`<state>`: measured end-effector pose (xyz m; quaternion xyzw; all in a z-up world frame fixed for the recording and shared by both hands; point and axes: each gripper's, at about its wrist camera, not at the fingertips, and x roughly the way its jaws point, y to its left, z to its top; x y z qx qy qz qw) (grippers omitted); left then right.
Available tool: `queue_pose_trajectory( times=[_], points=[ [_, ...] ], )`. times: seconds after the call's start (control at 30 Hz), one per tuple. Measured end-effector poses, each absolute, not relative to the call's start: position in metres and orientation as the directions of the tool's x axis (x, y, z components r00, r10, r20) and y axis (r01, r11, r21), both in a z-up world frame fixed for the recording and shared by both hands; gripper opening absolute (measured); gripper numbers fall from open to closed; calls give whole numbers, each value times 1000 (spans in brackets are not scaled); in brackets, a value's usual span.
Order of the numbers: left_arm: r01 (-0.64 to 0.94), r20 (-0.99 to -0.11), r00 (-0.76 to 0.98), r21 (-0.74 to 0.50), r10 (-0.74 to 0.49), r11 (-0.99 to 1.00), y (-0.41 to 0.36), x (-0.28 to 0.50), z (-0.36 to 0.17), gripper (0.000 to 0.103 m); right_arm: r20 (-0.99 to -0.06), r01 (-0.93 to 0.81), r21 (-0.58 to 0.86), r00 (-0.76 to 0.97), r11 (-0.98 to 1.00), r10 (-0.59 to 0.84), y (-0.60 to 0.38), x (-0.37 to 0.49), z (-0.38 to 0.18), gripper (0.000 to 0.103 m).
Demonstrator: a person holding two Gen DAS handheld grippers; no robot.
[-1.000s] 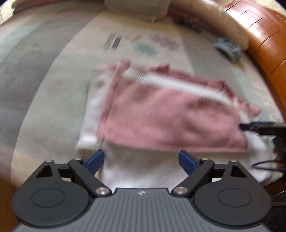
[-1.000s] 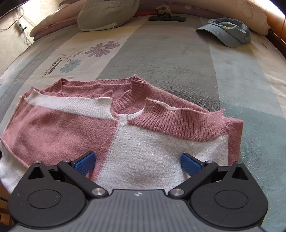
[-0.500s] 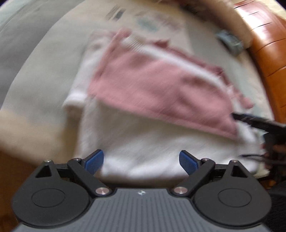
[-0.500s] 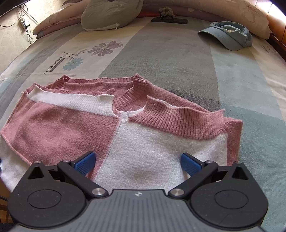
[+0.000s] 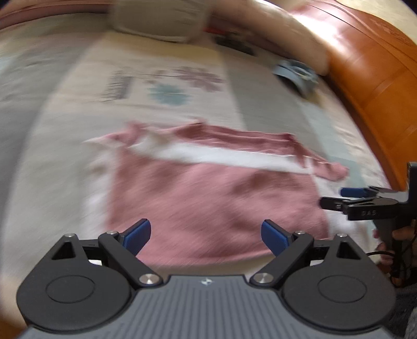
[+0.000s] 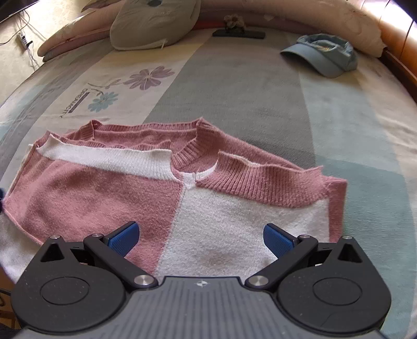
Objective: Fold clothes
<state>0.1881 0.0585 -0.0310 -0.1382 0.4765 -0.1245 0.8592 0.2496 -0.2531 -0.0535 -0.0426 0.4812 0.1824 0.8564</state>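
Left gripper (image 5: pixel 206 233) and right gripper (image 6: pixel 199 238) both hover with jaws spread wide, holding nothing. Below them the pink-and-white sweater (image 6: pixel 166 193) lies partly folded on the bed (image 6: pixel 234 86), probably positioned for the next fold.

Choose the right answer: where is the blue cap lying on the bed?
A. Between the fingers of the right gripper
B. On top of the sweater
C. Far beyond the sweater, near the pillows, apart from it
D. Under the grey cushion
C: in the right wrist view the cap lies alone on the bedcover near the pillows, well apart from the sweater.
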Motion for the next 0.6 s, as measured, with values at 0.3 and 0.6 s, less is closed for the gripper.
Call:
queue_pose_trajectory(
  times=[0.3,0.6],
  points=[
    [228,-744,465,-422,-479,877,28,236,-53,94,-850,-204,78,498,976,172,-271,228,-51,103],
    [267,-735,463,-417,-495,869,18,233,-40,94,-786,-244,202,537,948,306,-269,229,-41,103]
  ],
)
